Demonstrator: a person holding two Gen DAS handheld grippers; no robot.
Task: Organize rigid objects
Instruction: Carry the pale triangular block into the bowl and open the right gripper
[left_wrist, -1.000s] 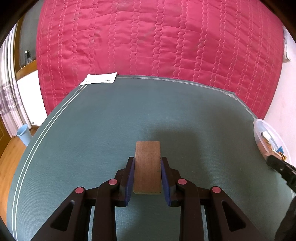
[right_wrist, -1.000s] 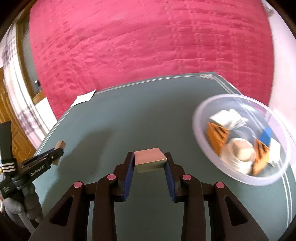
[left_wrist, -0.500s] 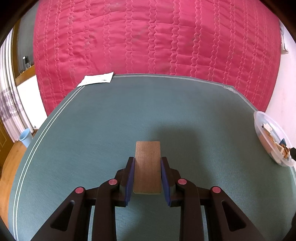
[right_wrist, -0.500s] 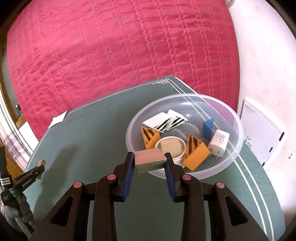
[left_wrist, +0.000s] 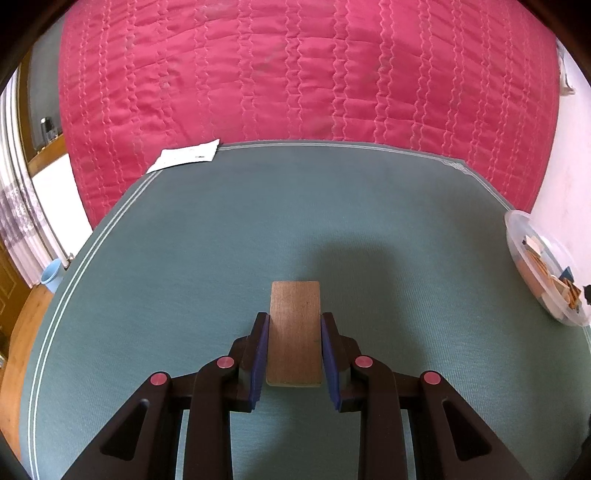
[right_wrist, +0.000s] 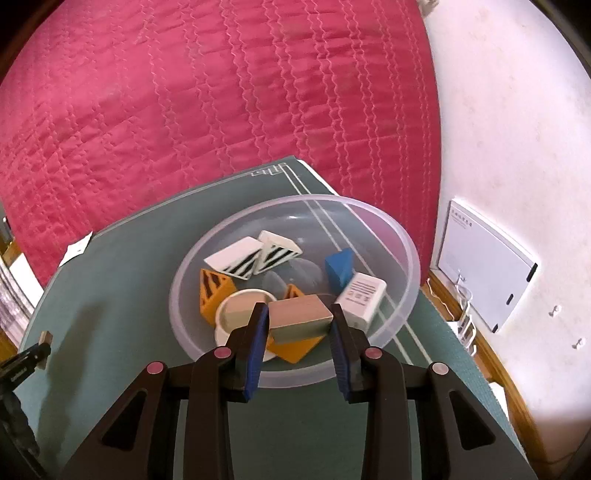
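My left gripper (left_wrist: 294, 325) is shut on a flat wooden plank (left_wrist: 294, 328), held above the green table mat (left_wrist: 184, 258). My right gripper (right_wrist: 299, 314) is shut on a wooden block (right_wrist: 298, 317) and holds it over the near part of a clear plastic bowl (right_wrist: 402, 251). The bowl holds orange striped wedges (right_wrist: 214, 291), white striped wedges (right_wrist: 255, 254), a blue wedge (right_wrist: 340, 271), a white charger (right_wrist: 364, 297) and a white round cup (right_wrist: 236, 314). The bowl also shows at the right edge of the left wrist view (left_wrist: 532, 266).
A red quilted cover (left_wrist: 295, 74) hangs behind the table. A white paper (left_wrist: 184, 158) lies at the mat's far left corner. The left gripper's tip (right_wrist: 35, 356) shows at the left of the right wrist view. A white wall (right_wrist: 517, 147) stands to the right.
My right gripper has carried the wooden block rightward and forward until it hangs over the bowl. My left gripper has stayed nearly still with the plank.
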